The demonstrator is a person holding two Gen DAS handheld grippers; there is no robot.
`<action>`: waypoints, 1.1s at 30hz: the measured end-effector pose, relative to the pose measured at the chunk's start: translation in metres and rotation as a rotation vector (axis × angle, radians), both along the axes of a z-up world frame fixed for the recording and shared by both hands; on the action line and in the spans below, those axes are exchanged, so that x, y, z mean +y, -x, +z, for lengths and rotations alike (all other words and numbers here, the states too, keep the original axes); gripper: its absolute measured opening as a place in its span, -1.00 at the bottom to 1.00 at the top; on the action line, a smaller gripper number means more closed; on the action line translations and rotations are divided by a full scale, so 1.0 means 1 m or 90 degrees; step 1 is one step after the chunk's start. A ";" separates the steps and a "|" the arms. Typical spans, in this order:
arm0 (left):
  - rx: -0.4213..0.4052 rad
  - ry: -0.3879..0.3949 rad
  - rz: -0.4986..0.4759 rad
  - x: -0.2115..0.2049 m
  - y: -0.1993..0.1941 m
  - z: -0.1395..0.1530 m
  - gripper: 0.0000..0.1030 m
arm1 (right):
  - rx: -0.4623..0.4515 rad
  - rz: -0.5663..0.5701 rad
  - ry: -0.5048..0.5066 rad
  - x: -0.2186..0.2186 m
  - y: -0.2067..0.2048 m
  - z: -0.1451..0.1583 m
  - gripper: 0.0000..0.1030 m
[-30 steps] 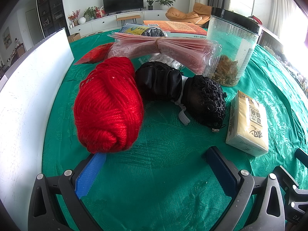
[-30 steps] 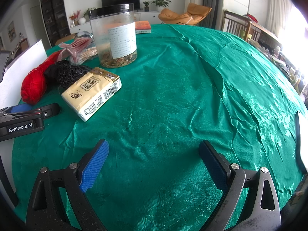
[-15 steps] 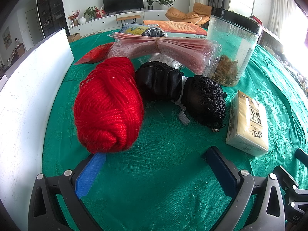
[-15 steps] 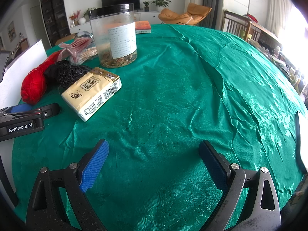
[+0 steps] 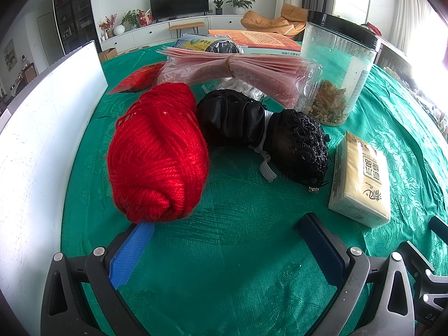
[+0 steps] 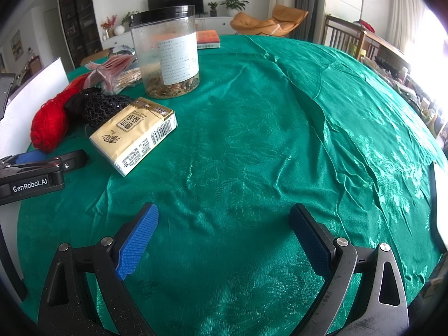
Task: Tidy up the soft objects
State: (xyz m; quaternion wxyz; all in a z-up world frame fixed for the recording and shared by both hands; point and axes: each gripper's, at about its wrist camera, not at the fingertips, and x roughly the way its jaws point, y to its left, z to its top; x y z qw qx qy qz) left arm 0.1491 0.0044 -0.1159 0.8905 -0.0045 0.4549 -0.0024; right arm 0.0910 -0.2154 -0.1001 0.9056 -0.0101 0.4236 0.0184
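The tablecloth was glossy green cloth with a woven pattern. The red yarn looked soft and fuzzy, the black lace pouch rough beside satin. The jar was clear plastic; the tissue pack wore shiny wrap.

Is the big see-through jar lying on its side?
No, the jar stands upright on the green tablecloth, with its black lid on top.

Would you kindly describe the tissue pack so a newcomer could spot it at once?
Find the tall clear jar with the black lid on the green tablecloth. Just in front lies the tissue pack, beside the black lace bundle: the only flat, pale-yellow rectangular packet.
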 end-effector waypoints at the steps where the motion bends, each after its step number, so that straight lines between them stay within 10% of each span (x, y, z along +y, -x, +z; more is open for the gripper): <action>1: 0.000 0.000 0.000 0.000 0.000 0.000 1.00 | 0.000 0.000 0.000 0.000 0.000 0.000 0.87; 15: 0.000 0.000 0.000 0.000 0.000 0.000 1.00 | 0.013 0.004 -0.010 -0.002 -0.002 0.002 0.86; 23: 0.000 0.000 0.000 0.000 0.000 -0.001 1.00 | 0.105 -0.009 -0.247 0.003 -0.072 0.031 0.86; 29: 0.000 0.000 0.000 -0.001 -0.001 0.001 1.00 | 0.173 0.060 -0.113 0.069 -0.109 0.016 0.81; 33: 0.001 0.000 0.000 -0.001 0.000 0.001 1.00 | 0.138 0.049 -0.049 0.054 -0.090 0.018 0.35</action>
